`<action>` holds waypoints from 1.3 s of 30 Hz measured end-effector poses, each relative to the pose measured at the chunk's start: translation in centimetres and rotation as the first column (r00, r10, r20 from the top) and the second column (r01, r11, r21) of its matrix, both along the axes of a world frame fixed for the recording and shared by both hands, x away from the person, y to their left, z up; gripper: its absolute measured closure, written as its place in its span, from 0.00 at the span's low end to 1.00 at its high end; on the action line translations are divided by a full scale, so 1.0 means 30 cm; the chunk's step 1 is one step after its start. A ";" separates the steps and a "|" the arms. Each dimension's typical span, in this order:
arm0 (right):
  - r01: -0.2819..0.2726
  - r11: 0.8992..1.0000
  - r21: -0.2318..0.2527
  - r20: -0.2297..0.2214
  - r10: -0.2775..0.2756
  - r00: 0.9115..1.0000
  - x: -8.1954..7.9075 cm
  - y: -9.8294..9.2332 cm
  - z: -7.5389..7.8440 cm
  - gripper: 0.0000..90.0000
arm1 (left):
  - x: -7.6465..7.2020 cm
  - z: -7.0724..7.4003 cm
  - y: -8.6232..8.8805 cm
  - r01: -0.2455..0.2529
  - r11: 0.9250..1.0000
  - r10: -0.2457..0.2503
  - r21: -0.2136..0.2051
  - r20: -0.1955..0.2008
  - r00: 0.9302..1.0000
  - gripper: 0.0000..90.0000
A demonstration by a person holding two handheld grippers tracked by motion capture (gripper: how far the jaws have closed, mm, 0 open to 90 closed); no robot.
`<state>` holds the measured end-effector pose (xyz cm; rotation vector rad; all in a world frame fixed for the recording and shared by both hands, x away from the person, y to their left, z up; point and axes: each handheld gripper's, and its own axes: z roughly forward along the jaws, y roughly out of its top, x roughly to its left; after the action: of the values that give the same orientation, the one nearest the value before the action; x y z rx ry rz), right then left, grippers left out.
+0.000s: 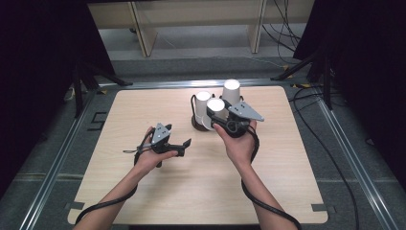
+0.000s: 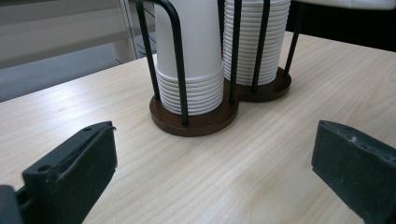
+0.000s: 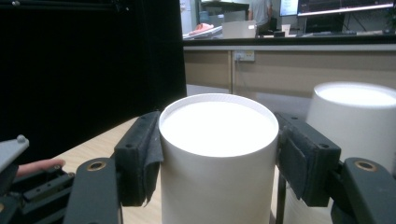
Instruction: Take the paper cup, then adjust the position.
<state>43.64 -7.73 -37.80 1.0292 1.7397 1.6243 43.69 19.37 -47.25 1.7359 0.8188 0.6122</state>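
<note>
Left gripper (image 1: 184,146): lower left of centre in the high view, held in the left hand (image 1: 151,155) over bare table (image 1: 143,110). Jaws spread wide, nothing between them; in the left gripper view each black jaw sits in a bottom corner with wood grain showing between.

Right gripper (image 1: 218,120): just right of centre in the high view, held in the right hand (image 1: 239,143), grey plate on top. Jaws pinch a white cup (image 3: 217,158); in the right gripper view the pads (image 3: 140,154) press its left and right sides just below its flat closed end, which faces up. In the high view this cup (image 1: 215,106) is at the near edge of the rack.

Rack (image 2: 194,119): centre of the table, beyond the left gripper. Brown round bases joined side by side, black upright wires. In the left gripper view it fills the upper middle.

Near stack (image 2: 191,70): white cups nested upside down, ribbed rims at the bottom, inside the nearer wire loop.

Far stack (image 2: 254,42): same kind, taller band of rims, just behind and to the right, on the second base.

Beyond the table: pale shelving (image 1: 143,28) at the top of the high view, cables (image 1: 287,28) on the grey floor at upper right.
</note>
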 end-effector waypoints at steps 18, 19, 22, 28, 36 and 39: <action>0.027 0.999 0.021 -0.063 -0.026 0.998 -0.111 -0.116 -0.109 0.39 | -0.093 0.009 -0.007 0.034 0.999 -0.034 -0.011 0.013 0.999 0.00; 0.027 0.999 0.018 -0.059 -0.026 0.998 -0.112 -0.120 -0.107 0.39 | -0.099 0.009 -0.007 0.039 0.999 -0.039 -0.003 0.011 0.999 0.00; 0.036 0.999 0.035 -0.070 -0.034 0.997 -0.112 -0.128 -0.105 0.39 | -0.115 0.000 -0.019 0.056 0.998 -0.056 -0.012 0.019 0.998 0.00; 0.028 0.997 0.072 -0.108 -0.020 0.994 -0.121 -0.140 -0.124 0.39 | -0.142 -0.012 -0.050 0.083 0.996 -0.083 -0.011 0.006 0.997 0.00; 0.052 0.986 0.158 -0.180 -0.023 0.983 -0.137 -0.208 -0.164 0.39 | -0.163 -0.022 -0.120 0.134 0.991 -0.134 -0.026 0.009 0.991 0.00; 0.081 0.976 0.202 -0.221 -0.035 0.975 -0.149 -0.233 -0.174 0.39 | -0.177 -0.025 -0.146 0.161 0.987 -0.161 -0.021 0.004 0.987 0.00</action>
<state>39.17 -14.71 -43.02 1.3900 1.6795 1.7418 38.38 14.99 -48.02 1.7614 0.6735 0.4951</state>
